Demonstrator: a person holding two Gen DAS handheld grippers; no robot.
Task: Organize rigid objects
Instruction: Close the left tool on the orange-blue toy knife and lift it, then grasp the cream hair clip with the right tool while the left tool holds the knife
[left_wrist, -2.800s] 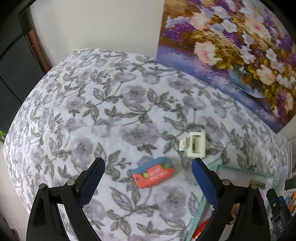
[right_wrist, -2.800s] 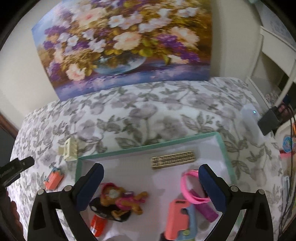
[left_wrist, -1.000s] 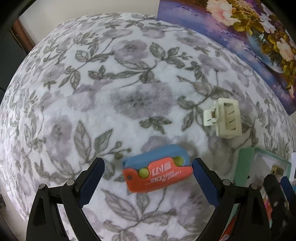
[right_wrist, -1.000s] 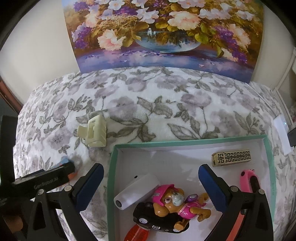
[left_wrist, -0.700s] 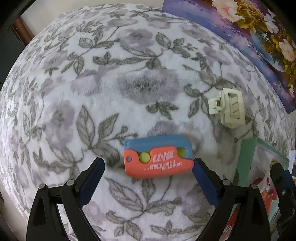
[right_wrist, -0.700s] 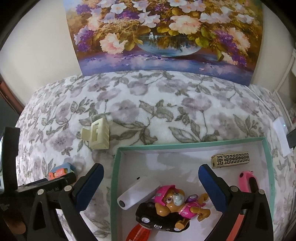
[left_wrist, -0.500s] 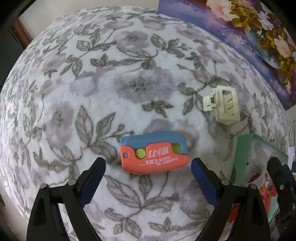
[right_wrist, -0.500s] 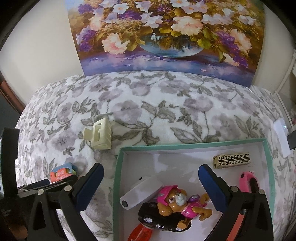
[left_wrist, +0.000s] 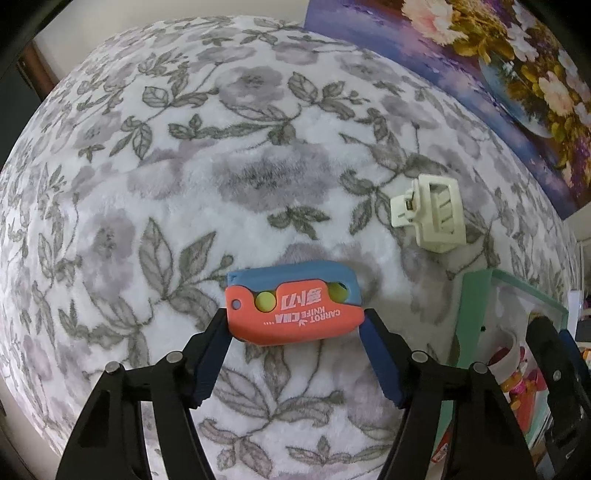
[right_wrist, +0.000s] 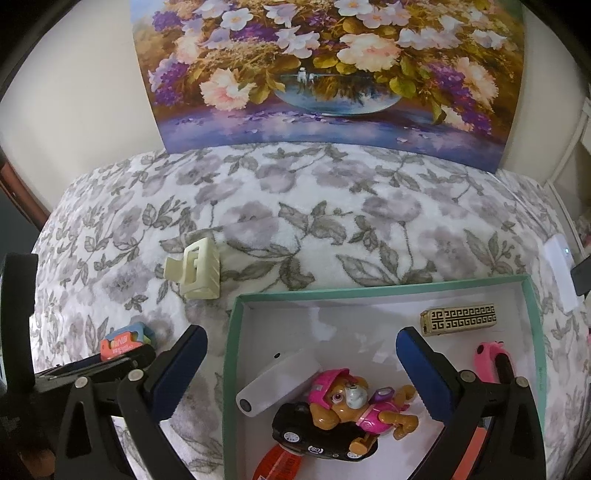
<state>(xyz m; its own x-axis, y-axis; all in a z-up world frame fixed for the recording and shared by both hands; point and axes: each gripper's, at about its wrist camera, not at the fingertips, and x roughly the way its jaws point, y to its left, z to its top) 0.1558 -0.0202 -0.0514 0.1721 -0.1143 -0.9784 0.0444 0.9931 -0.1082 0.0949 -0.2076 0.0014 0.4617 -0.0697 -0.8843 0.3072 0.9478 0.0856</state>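
Observation:
An orange and blue toy carrot knife (left_wrist: 293, 302) lies on the floral blanket; it also shows in the right wrist view (right_wrist: 123, 341). My left gripper (left_wrist: 295, 328) has closed in around it, with both blue pads touching its two ends. A cream hair claw clip (left_wrist: 434, 218) lies further right on the blanket, also in the right wrist view (right_wrist: 197, 273). My right gripper (right_wrist: 301, 345) is open and empty above the green-rimmed box (right_wrist: 369, 290), which holds a toy pup (right_wrist: 351, 404), a white cylinder (right_wrist: 277, 382) and a gold patterned case (right_wrist: 458, 319).
The box's near corner (left_wrist: 476, 295) stands just right of the knife. A flower painting (right_wrist: 325, 74) leans on the wall behind the bed. A white device (right_wrist: 561, 273) lies on the blanket right of the box. A dark frame edge (left_wrist: 40, 62) is at far left.
My left gripper moved down to the carrot knife and its jaws narrowed from wide open until they hold the knife's ends. The right gripper drifted slightly left over the box.

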